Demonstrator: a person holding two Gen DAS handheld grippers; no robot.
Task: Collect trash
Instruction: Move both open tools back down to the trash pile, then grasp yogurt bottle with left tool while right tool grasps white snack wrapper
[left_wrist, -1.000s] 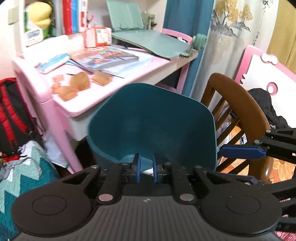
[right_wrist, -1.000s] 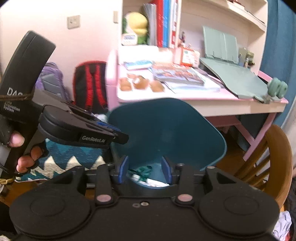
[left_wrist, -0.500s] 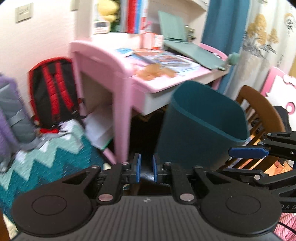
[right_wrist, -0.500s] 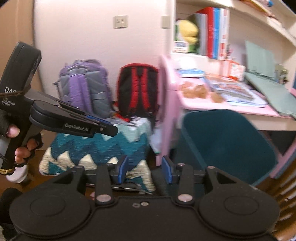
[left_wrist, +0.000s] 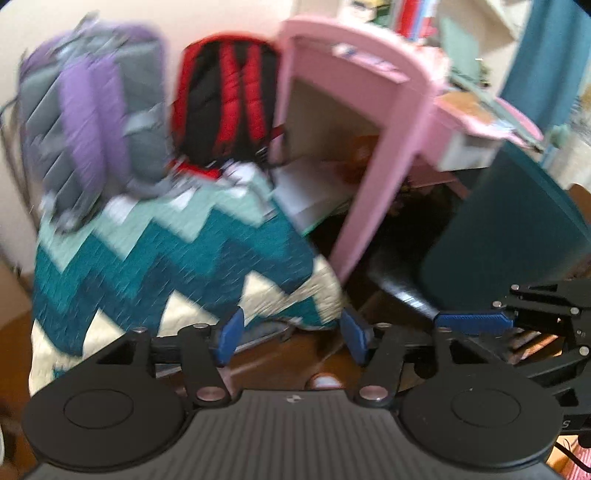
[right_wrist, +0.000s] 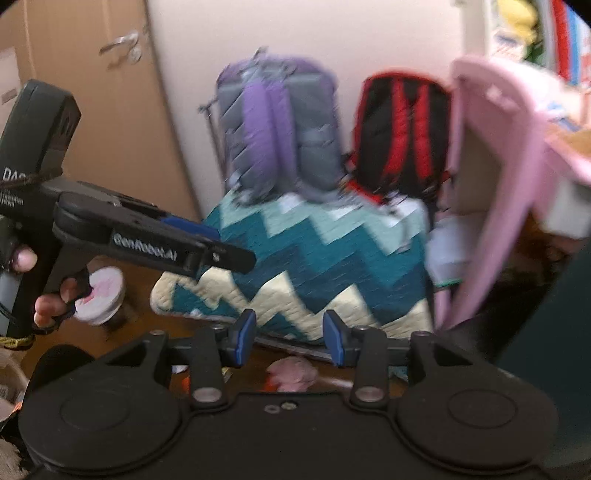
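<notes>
While both views smear with motion, I can see I have swung away from the teal bin (left_wrist: 517, 229), which a second ago filled both cameras and now sits off at the right edge beside the pink tabletop (left_wrist: 369, 122). Ahead is the zigzag quilt (left_wrist: 177, 258) with the purple backpack (left_wrist: 92, 110) and red backpack (left_wrist: 225, 99) behind it. My left claw (left_wrist: 291, 334) was nearly together a moment back and is opening now, nothing between its blue pads. My right claw (right_wrist: 290, 338) stands apart as before, also empty. I take that to mean one drop is done and I am hunting the next piece. Low on the floor, just under the right claw, lies a pinkish crumpled scrap (right_wrist: 293, 373), probably trash, though too blurred to be sure
</notes>
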